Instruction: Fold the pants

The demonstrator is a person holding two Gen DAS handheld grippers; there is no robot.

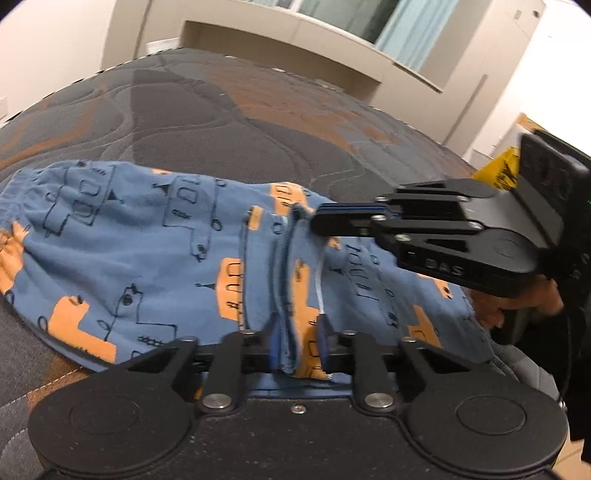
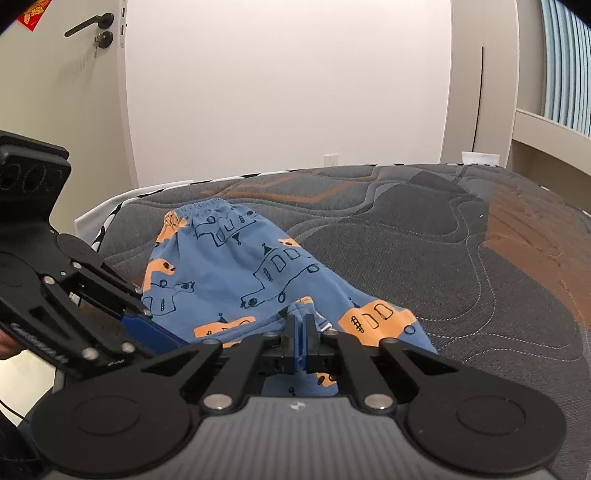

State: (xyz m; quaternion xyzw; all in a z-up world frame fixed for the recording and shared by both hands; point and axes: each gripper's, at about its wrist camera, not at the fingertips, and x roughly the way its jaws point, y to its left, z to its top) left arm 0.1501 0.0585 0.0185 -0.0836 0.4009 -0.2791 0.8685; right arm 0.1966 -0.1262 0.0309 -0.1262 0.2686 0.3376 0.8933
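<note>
Blue pants with an orange and black vehicle print lie on a dark quilted mattress, the elastic waistband at the far left. My left gripper is shut on a bunched fold of the cloth at the near hem. My right gripper comes in from the right and pinches a fold a little farther up the cloth. In the right wrist view the pants run away from me, my right gripper is shut on a ridge of blue cloth, and my left gripper meets the cloth from the left.
The mattress stretches bare to the right and beyond the pants. A door with a dark handle and a pale wall stand behind. A window ledge runs along the far side. A hand holds the right gripper.
</note>
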